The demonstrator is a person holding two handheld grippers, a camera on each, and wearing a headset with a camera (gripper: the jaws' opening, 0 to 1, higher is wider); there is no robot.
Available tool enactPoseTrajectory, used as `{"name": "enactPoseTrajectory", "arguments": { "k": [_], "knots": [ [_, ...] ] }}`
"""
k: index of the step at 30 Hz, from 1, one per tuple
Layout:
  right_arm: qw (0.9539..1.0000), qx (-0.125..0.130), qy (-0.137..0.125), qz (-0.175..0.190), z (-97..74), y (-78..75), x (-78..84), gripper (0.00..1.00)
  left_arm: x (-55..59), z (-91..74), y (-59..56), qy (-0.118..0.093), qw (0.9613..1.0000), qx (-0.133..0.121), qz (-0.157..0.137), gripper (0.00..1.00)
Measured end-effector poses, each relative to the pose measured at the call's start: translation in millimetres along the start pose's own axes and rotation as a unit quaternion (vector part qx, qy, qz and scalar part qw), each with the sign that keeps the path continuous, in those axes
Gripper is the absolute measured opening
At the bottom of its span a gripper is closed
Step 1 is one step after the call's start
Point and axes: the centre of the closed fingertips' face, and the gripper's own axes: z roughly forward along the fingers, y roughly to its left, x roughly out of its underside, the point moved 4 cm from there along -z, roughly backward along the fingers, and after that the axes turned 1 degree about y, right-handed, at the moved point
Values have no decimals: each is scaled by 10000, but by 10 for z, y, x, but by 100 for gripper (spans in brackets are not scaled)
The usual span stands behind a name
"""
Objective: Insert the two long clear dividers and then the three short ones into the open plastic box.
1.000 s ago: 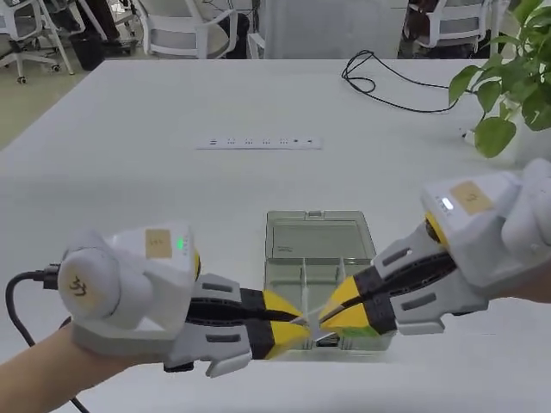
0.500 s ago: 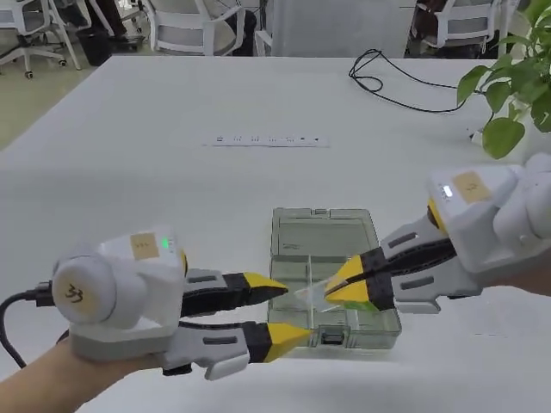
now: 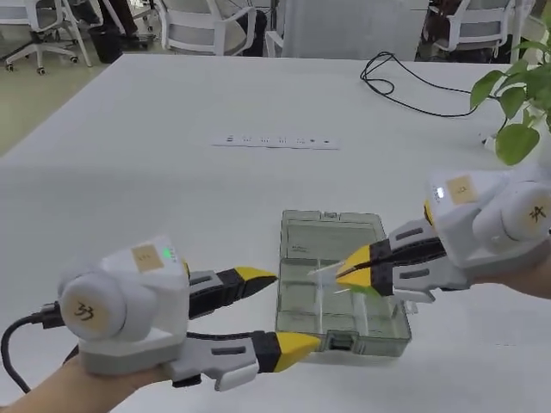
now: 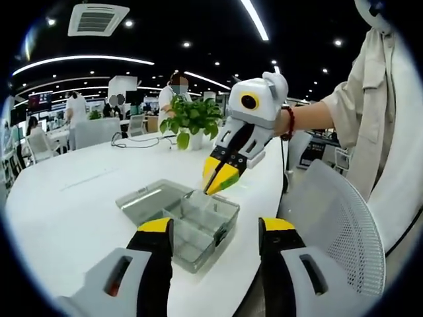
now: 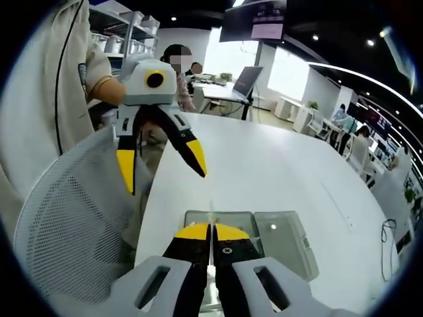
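The right hand-held gripper (image 3: 344, 274), jaws closed on a clear divider (image 3: 322, 271), hovers over the open box (image 3: 383, 334) at lower centre of frame; the left hand-held gripper (image 3: 288, 310) gapes empty. A tilted divider may miss its slots.

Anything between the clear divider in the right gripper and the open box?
Nothing visible. The right gripper holds the small clear plastic divider over the open clear plastic box; the left gripper, open, sits aside.
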Motion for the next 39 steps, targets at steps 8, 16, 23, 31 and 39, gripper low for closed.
{"name": "enactPoseTrajectory", "arguments": {
  "k": [8,16,23,31,39],
  "knots": [
    [9995,233,172,131,130,-148,93,2,21,9,45,-50,9997,-182,-160,62],
    [9988,288,224,329,241,-208,161,2,61,26,33,-59,9992,-255,-286,68],
    [9983,244,221,478,317,-193,193,2,76,34,44,-54,9988,-364,-338,78],
    [9979,195,302,545,361,-187,206,2,83,22,55,-48,9984,-423,-377,80],
    [9972,164,538,483,414,-188,160,2,85,0,62,-37,9984,-447,-352,80]
  ]
}}
